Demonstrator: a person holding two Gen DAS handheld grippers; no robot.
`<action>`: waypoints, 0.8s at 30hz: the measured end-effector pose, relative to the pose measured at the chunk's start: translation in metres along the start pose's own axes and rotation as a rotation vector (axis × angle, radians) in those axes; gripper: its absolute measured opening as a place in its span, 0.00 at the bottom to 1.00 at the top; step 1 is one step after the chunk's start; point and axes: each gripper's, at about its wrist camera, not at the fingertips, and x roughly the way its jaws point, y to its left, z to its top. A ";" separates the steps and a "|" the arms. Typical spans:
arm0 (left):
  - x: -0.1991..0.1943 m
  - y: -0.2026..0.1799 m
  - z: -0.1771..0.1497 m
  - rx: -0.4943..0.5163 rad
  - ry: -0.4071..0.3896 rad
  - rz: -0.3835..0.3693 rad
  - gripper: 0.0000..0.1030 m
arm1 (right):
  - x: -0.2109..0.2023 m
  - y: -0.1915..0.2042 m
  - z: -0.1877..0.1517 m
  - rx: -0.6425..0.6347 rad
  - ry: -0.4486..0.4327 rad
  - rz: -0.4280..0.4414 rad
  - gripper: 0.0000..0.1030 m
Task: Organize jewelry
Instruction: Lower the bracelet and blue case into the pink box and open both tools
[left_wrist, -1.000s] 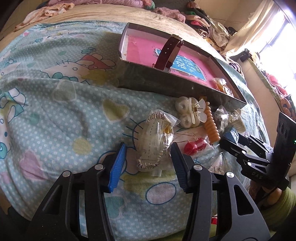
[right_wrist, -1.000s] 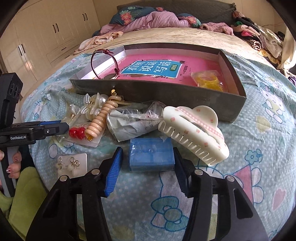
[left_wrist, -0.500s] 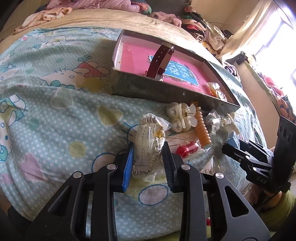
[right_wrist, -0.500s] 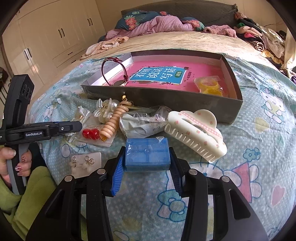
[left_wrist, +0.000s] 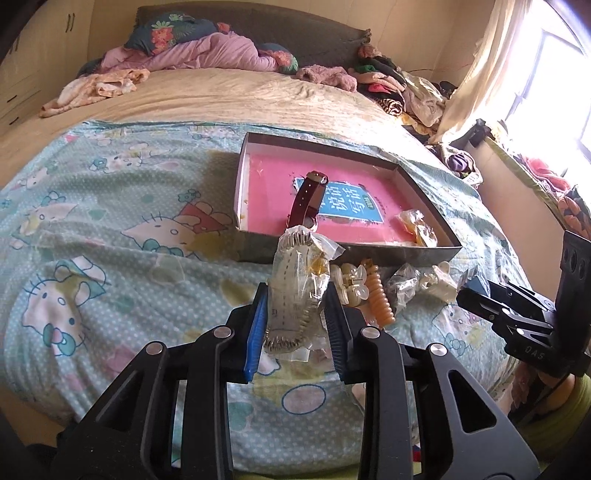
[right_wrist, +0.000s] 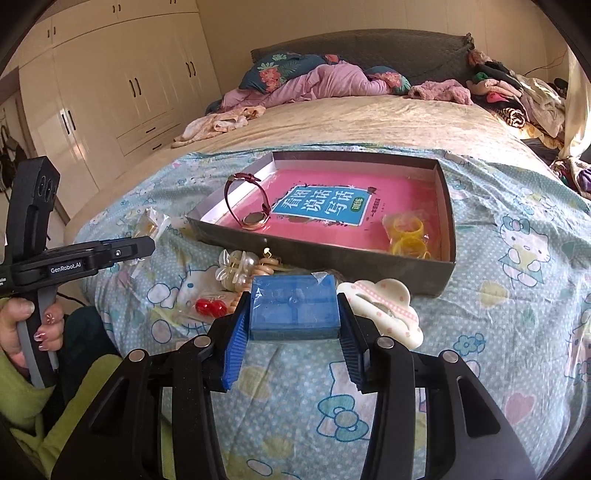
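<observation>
My left gripper (left_wrist: 295, 314) is shut on a clear bag with a beaded bracelet (left_wrist: 295, 291) and holds it above the bedspread, in front of the grey box. My right gripper (right_wrist: 293, 325) is shut on a small blue box (right_wrist: 294, 312), lifted off the bed. The grey box (right_wrist: 325, 258) holds a pink book, a red-strapped watch (right_wrist: 251, 206) and bagged yellow rings (right_wrist: 406, 236). On the bed before it lie a pearl clip (right_wrist: 236, 269), red earrings (right_wrist: 210, 306), an orange coil (left_wrist: 378, 299) and a cream claw clip (right_wrist: 384, 310).
The Hello Kitty bedspread (left_wrist: 110, 236) covers the near bed. Clothes are piled at the back right (left_wrist: 406, 88); a pillow and quilt (right_wrist: 325, 81) lie by the headboard. White wardrobes (right_wrist: 110, 92) stand at the left. A bright window (left_wrist: 554, 74) is at the right.
Both grippers have risen off the bed with their objects. The left closed on the bracelet bag and the right closed on the blue box, then both lifted and tilted up.
</observation>
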 end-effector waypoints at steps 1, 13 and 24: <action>0.000 0.001 0.003 -0.002 -0.004 0.000 0.21 | -0.002 -0.001 0.002 0.001 -0.007 -0.002 0.42; 0.012 -0.011 0.022 0.024 -0.011 0.001 0.21 | -0.011 -0.020 0.017 0.022 -0.073 -0.034 0.42; 0.044 -0.013 0.040 -0.002 0.020 -0.009 0.21 | -0.003 -0.031 0.021 0.043 -0.073 -0.036 0.42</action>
